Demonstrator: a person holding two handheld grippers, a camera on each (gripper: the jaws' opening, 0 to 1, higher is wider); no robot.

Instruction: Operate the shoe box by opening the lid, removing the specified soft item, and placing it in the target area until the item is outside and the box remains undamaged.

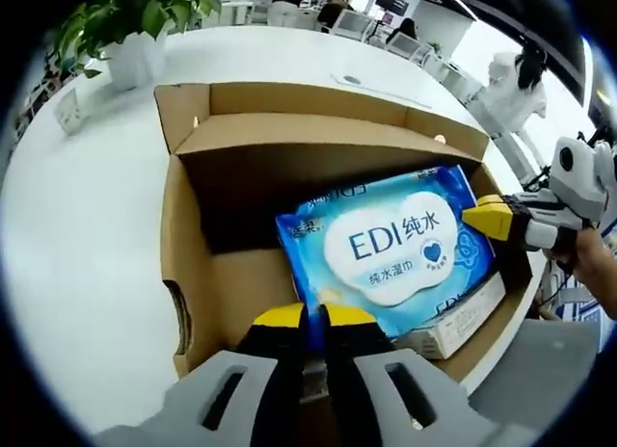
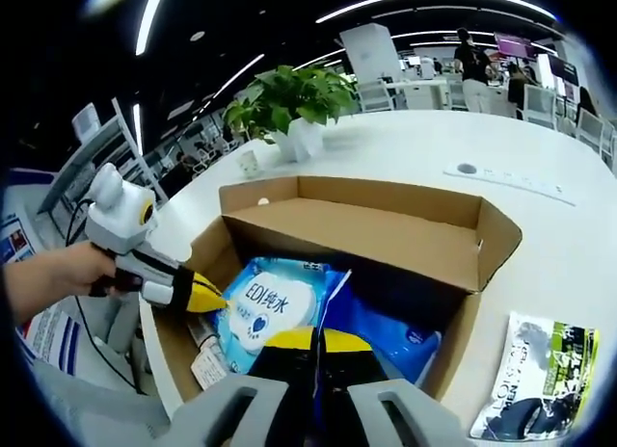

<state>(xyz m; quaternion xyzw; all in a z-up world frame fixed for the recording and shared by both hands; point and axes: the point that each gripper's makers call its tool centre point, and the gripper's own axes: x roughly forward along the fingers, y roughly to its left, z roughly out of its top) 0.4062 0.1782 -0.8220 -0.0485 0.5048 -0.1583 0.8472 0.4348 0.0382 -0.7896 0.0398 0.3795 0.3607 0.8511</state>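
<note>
**Lid open, wipes pack pinched at both ends — not yet out**

The cardboard box [image 1: 241,177] sits on the white worktop [image 1: 87,235] with its flaps open. The blue wet-wipes pack [image 1: 395,245] lies inside. The left hand-held gripper [image 1: 313,317] is clamped on its near edge; the right hand-held gripper [image 2: 316,339] also looks closed on the pack. Lifting out and placing remain — the box looks undamaged.

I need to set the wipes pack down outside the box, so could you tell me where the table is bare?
Bare table lies beyond the box, toward the potted plant. Beside the box a green-and-black packet takes room.
</note>
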